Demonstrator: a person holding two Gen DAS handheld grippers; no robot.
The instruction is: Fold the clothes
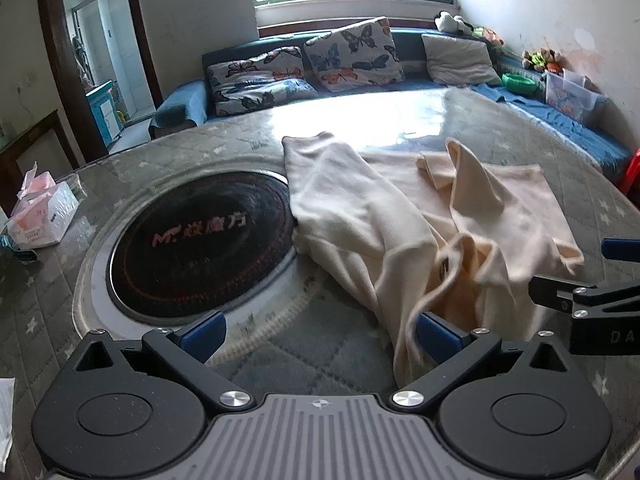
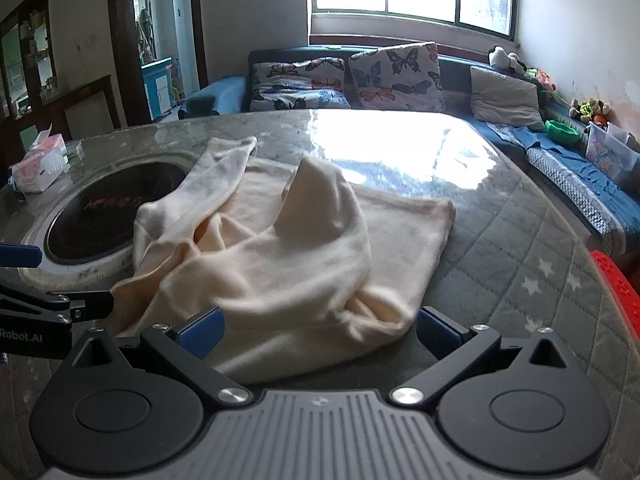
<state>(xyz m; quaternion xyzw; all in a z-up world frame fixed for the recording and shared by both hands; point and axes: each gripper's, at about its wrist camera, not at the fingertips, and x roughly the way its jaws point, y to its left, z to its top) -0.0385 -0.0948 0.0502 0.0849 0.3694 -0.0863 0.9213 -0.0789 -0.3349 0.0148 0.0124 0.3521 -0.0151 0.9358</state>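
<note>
A cream long-sleeved garment (image 1: 400, 216) lies crumpled on the quilted grey table (image 1: 320, 360), its sleeves bunched up. It also shows in the right wrist view (image 2: 280, 264). My left gripper (image 1: 320, 334) is open and empty, just in front of the garment's near left edge, which touches its right finger. My right gripper (image 2: 318, 332) is open with the garment's near hem lying between its blue fingers. The right gripper's fingers show at the right edge of the left wrist view (image 1: 580, 296); the left gripper's fingers show at the left edge of the right wrist view (image 2: 60, 304).
A round black induction hob (image 1: 196, 240) is set in the table left of the garment. A tissue box (image 1: 40, 216) stands at the far left. A blue sofa with butterfly cushions (image 1: 352, 54) lies behind the table. A red stool (image 2: 620, 292) is at the right.
</note>
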